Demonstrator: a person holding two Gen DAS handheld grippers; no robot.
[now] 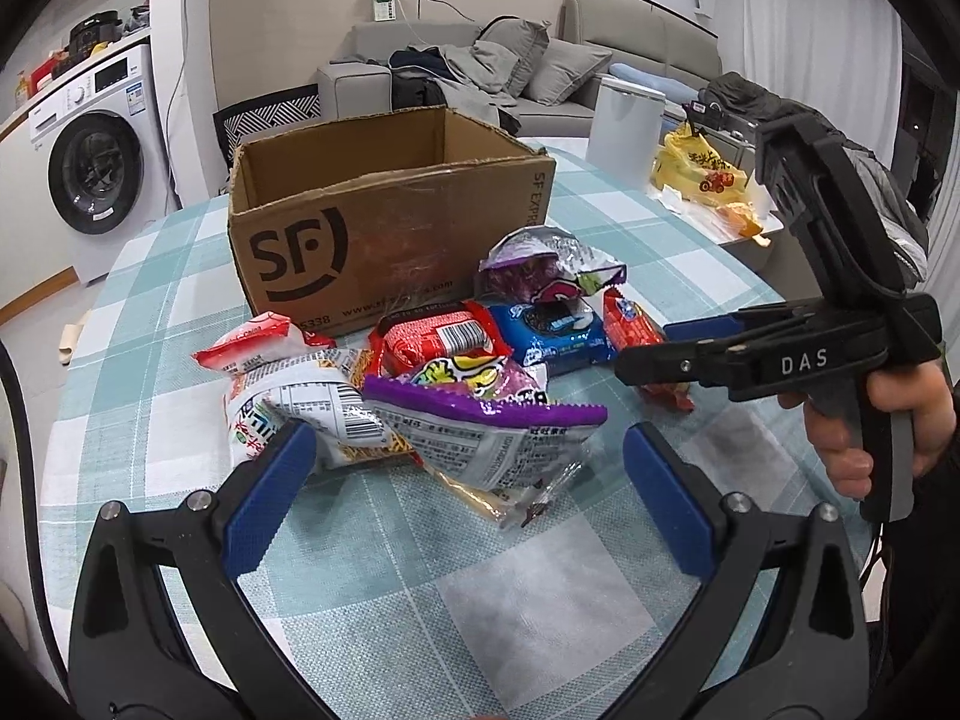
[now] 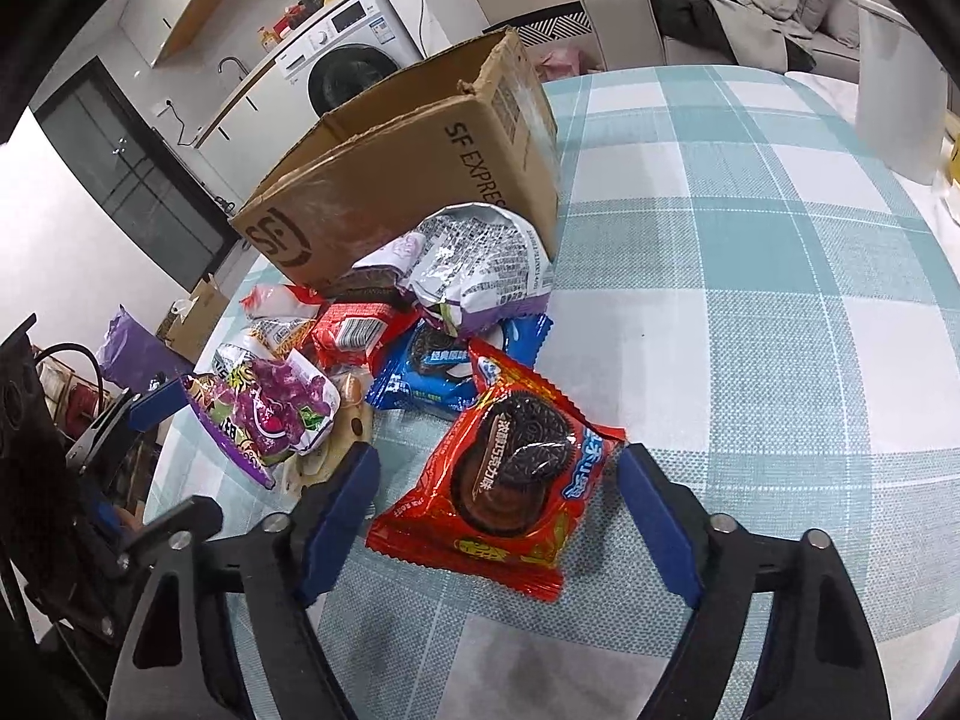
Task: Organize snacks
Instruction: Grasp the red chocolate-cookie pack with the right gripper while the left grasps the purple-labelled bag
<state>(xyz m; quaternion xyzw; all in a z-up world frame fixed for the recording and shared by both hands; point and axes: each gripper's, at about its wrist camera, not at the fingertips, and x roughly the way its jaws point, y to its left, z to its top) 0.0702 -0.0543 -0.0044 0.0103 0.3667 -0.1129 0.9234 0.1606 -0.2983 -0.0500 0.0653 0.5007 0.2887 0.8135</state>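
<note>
With the red chocolate-cookie packet (image 2: 504, 468) lying on the counter (image 2: 750, 312) in front of the SF cardboard box (image 2: 384, 180), between the right tool's (image 2: 498, 516) parted, non-touching pads, squeeze its middle gently, left tool (image 1: 462, 498) wide and empty

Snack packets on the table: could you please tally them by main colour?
Red: 2, chocolate cookie packet, barcode packet
Blue: 1, blue cookie packet
Purple: 2, crumpled bag, candy bag
White: 2, red-topped packet, printed packet
Clear: 1, wrapper
Total: 8
</note>
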